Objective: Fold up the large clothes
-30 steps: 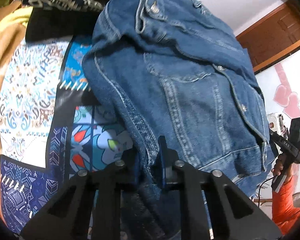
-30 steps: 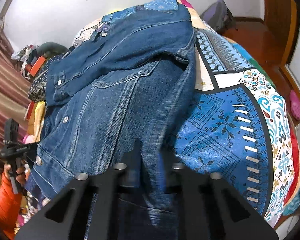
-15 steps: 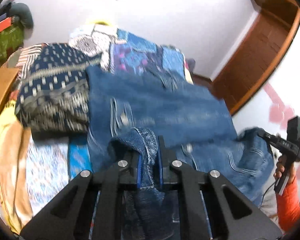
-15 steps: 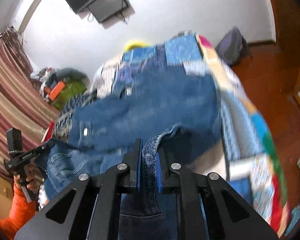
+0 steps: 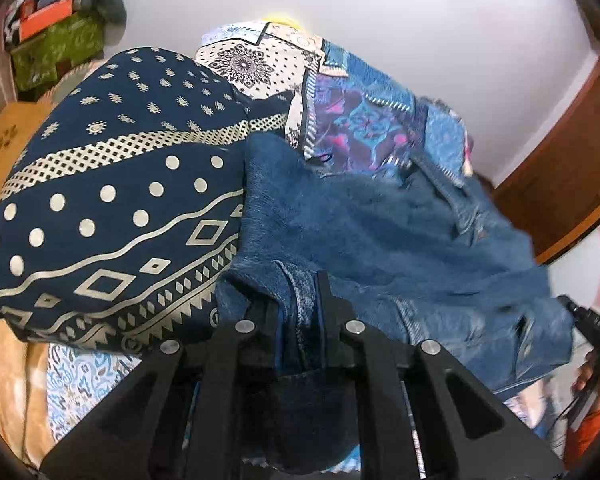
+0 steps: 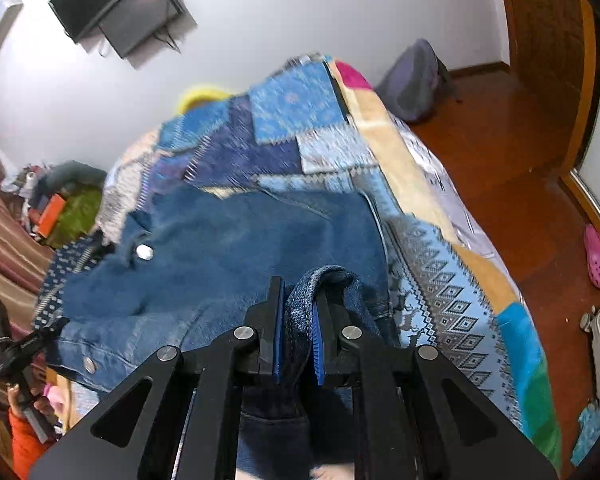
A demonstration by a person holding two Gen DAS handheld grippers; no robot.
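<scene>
Bed (image 6: pixel 472 292): covered by a patchwork spread of blue, purple, cream and tan panels; it fills the middle of both wrist views and carries everything else.
Denim jacket (image 6: pixel 236 264): blue, spread across the middle of the bed with its far edge lying flat on the spread. Its near edge is raised, pinched at two places. A metal button shows on its left part in the right wrist view. Its right side in the left wrist view (image 5: pixel 400 248) is blurred.
Navy printed cloth (image 5: pixel 112 208): dark blue with pale dots, diamonds and zigzag bands, heaped on the bed just left of the jacket and touching its edge.
Television (image 6: pixel 120 12): dark screen mounted high on the white wall beyond the bed, cables hanging under it.
Grey bag (image 6: pixel 416 80): on the wooden floor against the wall, right of the bed.
Left hand-held gripper (image 5: pixel 298 320): clenched on a fold of the jacket's near edge, denim bunched between the black fingers and hanging below them.
Right hand-held gripper (image 6: pixel 298 320): clenched on a rolled denim seam, which loops up above the blue pads (image 6: pixel 277 336).
Pink shoe (image 6: pixel 598 256): on the floor at the far right, well apart from the bed.
</scene>
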